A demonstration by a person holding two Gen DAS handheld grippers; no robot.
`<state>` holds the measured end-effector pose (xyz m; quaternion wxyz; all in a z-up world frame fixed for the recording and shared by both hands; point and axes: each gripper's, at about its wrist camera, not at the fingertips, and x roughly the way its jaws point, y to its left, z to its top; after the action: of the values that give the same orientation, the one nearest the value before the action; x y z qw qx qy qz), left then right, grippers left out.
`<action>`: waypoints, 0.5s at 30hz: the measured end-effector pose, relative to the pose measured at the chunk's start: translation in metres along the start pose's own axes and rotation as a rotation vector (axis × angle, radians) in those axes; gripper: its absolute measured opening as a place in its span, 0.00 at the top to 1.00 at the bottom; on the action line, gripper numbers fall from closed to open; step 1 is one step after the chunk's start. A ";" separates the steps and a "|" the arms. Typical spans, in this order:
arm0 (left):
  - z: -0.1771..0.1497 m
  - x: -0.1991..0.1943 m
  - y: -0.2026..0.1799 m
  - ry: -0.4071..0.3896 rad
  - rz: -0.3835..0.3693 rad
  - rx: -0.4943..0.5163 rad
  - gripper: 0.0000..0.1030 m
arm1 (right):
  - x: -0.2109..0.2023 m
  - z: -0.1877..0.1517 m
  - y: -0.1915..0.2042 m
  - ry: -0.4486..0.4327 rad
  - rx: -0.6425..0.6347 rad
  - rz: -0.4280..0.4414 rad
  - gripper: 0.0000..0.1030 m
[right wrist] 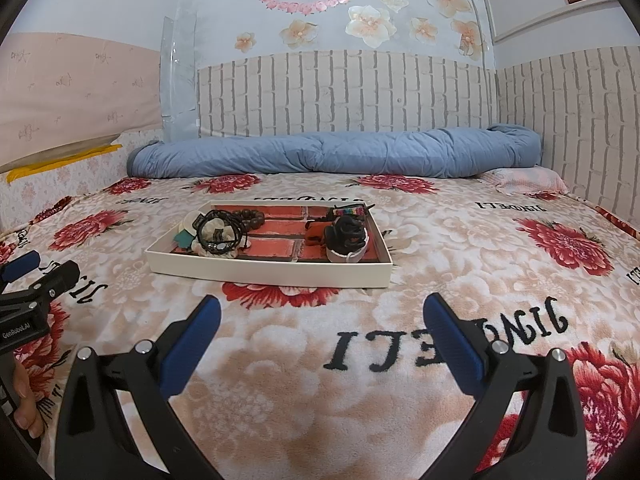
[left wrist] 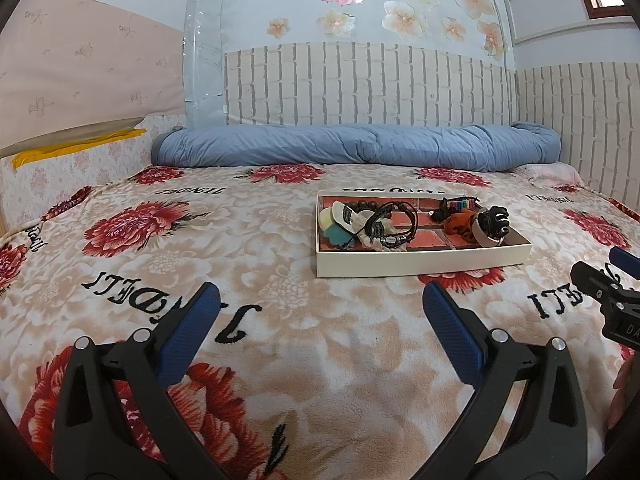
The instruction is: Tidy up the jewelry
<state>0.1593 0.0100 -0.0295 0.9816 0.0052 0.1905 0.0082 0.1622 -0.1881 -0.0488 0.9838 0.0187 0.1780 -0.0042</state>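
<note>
Bed (left wrist: 280, 352) with floral blanket; rolled blue quilt (left wrist: 360, 146) along far wall. White tray (right wrist: 272, 272) mid-bed holds jewelry: bracelets (right wrist: 220, 232) (left end), black clip (right wrist: 348, 232) at right. Left gripper (left wrist: 320, 304), right gripper (right wrist: 322, 308): jaws wide apart, empty, near tray.

shallow white tray (right wrist: 276, 270), jewelry (right wrist: 220, 232) heaped inside

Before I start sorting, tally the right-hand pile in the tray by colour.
Black: 2, a large claw clip and a smaller black piece whose kind I cannot tell
Orange: 1, orange clip
White: 1, white band
Multicolour: 1, striped band
Total: 5, as far as the overlap in the tray shows
</note>
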 end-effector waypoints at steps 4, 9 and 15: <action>0.000 0.000 0.000 -0.001 0.000 -0.001 0.05 | 0.000 0.000 0.000 0.002 0.001 0.000 0.04; 0.000 0.000 0.000 -0.001 0.000 0.000 0.05 | 0.000 0.000 -0.001 0.001 0.001 -0.001 0.04; 0.000 0.000 0.000 0.001 -0.001 0.000 0.05 | 0.000 0.001 0.000 0.002 0.000 -0.002 0.04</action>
<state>0.1595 0.0101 -0.0297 0.9815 0.0051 0.1911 0.0080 0.1624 -0.1885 -0.0483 0.9836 0.0186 0.1791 -0.0052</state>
